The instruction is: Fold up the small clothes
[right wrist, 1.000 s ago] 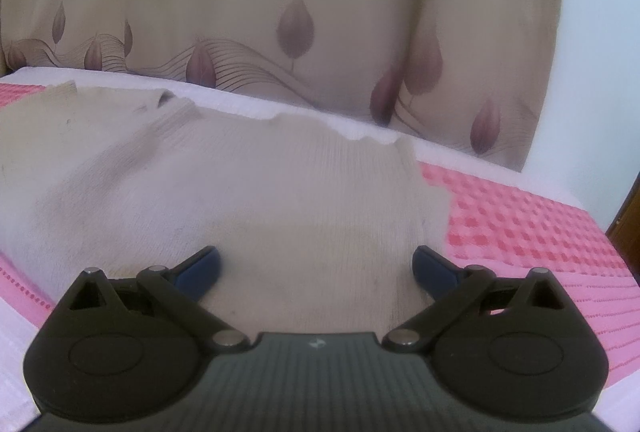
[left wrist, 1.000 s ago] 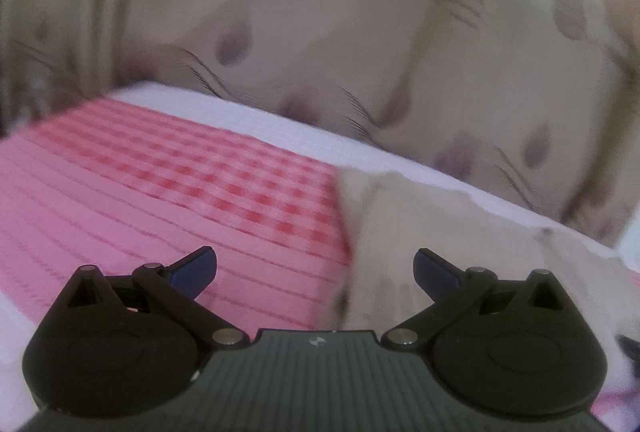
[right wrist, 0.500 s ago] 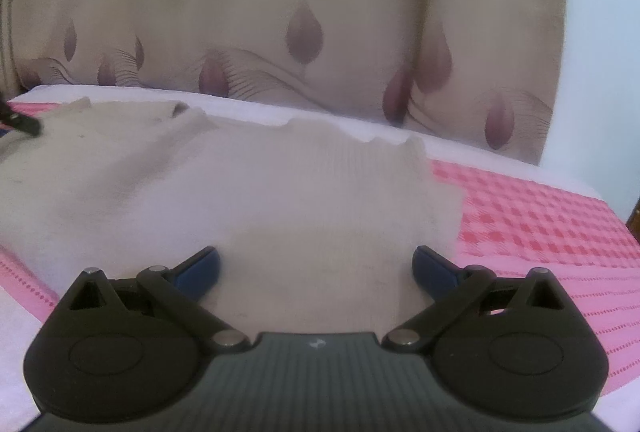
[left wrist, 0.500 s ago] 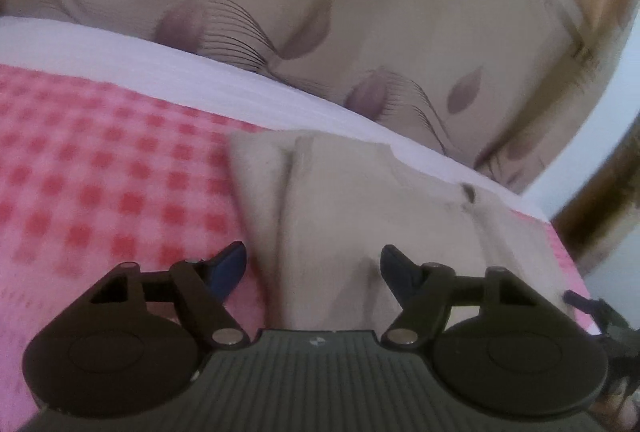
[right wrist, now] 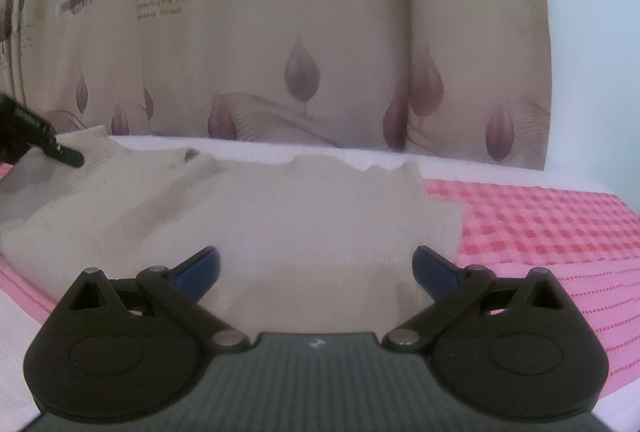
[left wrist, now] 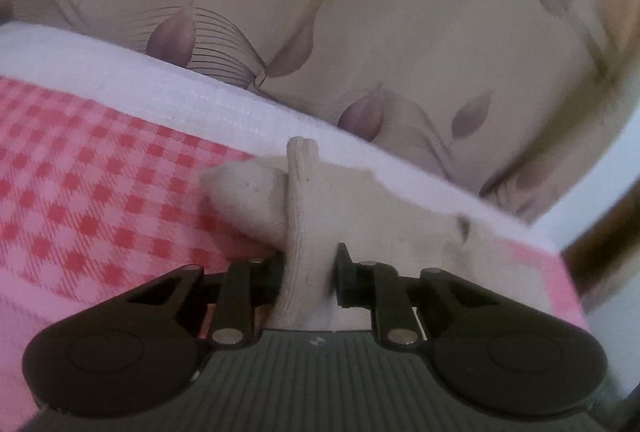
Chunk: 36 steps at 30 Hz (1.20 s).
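Observation:
A small beige knitted garment (right wrist: 304, 207) lies spread on a pink checked cloth (right wrist: 540, 216). My left gripper (left wrist: 311, 272) is at the garment's left end (left wrist: 380, 207). Its jaws are closing, and a raised ridge of the knit stands pinched between the pads. In the right wrist view one dark finger (right wrist: 68, 155) of that gripper shows at the far left, on the fabric. My right gripper (right wrist: 316, 268) hangs open over the garment's near edge, with only flat fabric below its blue-tipped fingers.
The checked cloth (left wrist: 100, 183) covers a white mattress edge (left wrist: 200, 99). Behind it hangs a beige curtain with purple leaves (left wrist: 320, 11). A white wall (right wrist: 592, 31) is at the right, and dark wooden furniture (left wrist: 600, 264) shows at the right of the left wrist view.
My left gripper swung right from the checked cloth onto the garment's end, and its jaws went from wide open to pinching a fold. The right gripper stayed open and barely moved.

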### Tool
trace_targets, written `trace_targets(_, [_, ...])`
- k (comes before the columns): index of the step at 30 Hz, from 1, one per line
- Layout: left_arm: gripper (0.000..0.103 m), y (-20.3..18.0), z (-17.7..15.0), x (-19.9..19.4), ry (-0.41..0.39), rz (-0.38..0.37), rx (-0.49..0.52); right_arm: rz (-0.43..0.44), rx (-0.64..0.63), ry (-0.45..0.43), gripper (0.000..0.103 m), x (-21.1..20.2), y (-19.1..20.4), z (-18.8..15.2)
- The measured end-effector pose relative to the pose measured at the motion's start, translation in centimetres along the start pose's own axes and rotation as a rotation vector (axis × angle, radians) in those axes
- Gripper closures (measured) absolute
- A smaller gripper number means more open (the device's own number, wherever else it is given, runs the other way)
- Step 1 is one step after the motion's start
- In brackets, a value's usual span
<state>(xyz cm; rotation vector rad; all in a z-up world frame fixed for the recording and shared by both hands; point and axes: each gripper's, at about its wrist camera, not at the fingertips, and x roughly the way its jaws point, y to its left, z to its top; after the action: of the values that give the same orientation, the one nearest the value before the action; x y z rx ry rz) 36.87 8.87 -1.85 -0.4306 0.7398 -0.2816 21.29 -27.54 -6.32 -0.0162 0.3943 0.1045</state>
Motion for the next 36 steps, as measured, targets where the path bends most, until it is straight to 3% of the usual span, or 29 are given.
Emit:
trace_targets(7, [0.083,-6.6,-0.1,-0.8,0.015,0.024,-0.088,0.039,0.044,-0.025,0.000,-0.6,-0.7,0.0])
trace_targets(15, [0.084,-13.6,-1.5,0.8,0.052,-0.008,-0.145,0.120,0.154,-0.065,0.000,-1.3,-2.6,-0.3])
trace_targets(25, [0.084,-17.5,-4.1,4.4,0.078,-0.039,-0.221,0.143,0.175,-0.074,0.000,-1.5,-2.8,-0.5])
trace_targets(31, [0.097,-19.9,-5.3,6.5,0.103,-0.090,-0.223,0.164,0.194,-0.079,0.000,-1.6,-3.2,-0.5])
trace_targets(36, [0.102,-22.1,-6.4,7.1,0.160,-0.220,-0.167,0.171,0.197,-0.074,0.000,-1.6,-3.3,-0.5])
